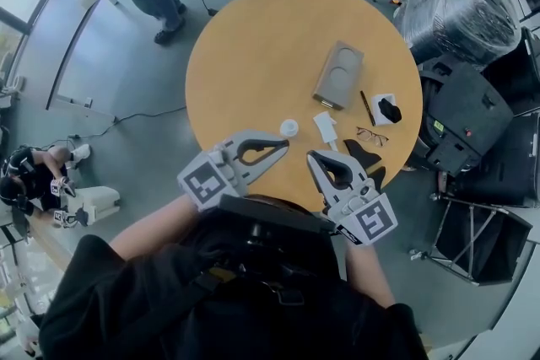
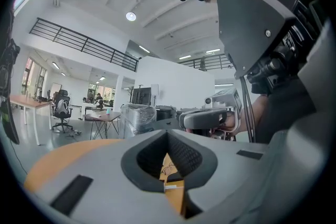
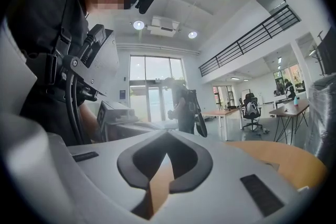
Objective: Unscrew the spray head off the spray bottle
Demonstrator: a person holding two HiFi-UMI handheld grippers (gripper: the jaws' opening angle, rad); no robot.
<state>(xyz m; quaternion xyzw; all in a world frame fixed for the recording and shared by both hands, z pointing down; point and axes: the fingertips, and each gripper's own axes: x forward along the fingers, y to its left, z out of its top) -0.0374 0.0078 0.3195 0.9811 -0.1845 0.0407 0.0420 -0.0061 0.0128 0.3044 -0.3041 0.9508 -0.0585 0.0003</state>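
Two tongs shut, nothing held: left tongs [image 1: 285,146] and right tongs [image 1: 314,158] hover at lower centre, tips facing, over near edge of table [image 1: 253,55], likely parked between steps. Spray bottle not identifiable; white piece [image 1: 326,127] mid-frame possibly spray head.

The table [image 1: 245,55] is free at left; grey case [image 1: 339,75], glasses [image 1: 371,135] and white cap [image 1: 289,128] crowd its right.

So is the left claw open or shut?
Shut. The grey left claw has its two tips touching, with nothing pinched between them; only the round orange table shows through its padded hole.
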